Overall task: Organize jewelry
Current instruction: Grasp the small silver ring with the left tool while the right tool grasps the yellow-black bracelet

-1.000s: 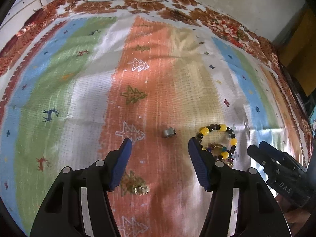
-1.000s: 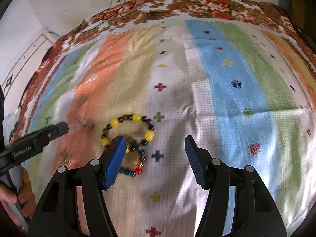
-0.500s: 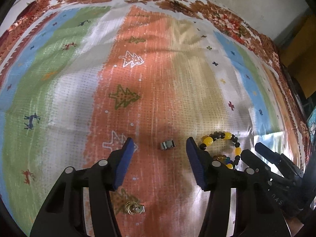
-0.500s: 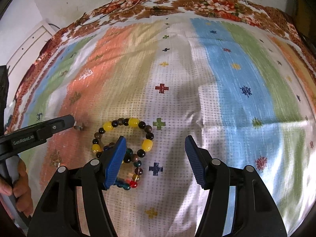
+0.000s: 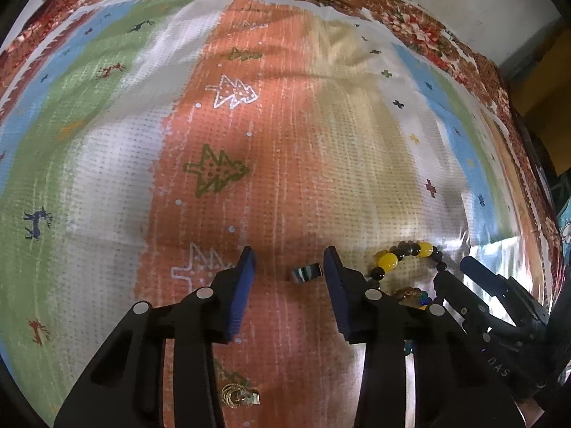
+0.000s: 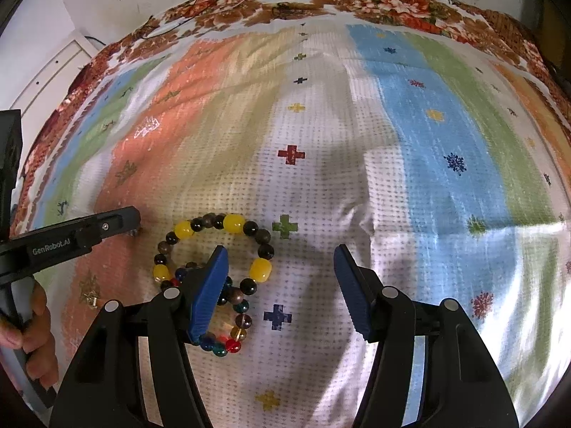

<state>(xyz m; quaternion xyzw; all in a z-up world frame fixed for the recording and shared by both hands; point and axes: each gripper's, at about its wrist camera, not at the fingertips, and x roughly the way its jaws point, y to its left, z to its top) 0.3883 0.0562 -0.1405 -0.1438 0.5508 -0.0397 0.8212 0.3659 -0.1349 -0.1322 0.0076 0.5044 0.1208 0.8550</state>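
A small silver ring [image 5: 306, 273] lies on the orange stripe of the cloth. My left gripper [image 5: 291, 281] points down over it with the jaws closing. The ring sits between the blue pads, close to the right-hand one and clear of the other. A bracelet of yellow and dark beads [image 6: 233, 223] overlaps a multicoloured bead bracelet [image 6: 228, 346] on the white stripe. My right gripper [image 6: 280, 278] hovers over them, its jaws closing a little. Its left finger covers part of both bracelets, and the pads press on nothing.
A gold trinket [image 5: 238, 397] lies on the cloth below the left gripper's fingers. The striped cloth [image 6: 410, 114] covers a bed with a floral border [image 6: 392, 3]. A hand [image 6: 35, 321] grips the left tool's handle. A wall stands behind.
The left gripper came down and forward over the ring, and its jaws narrowed around it. The right gripper sank slightly toward the bracelets.
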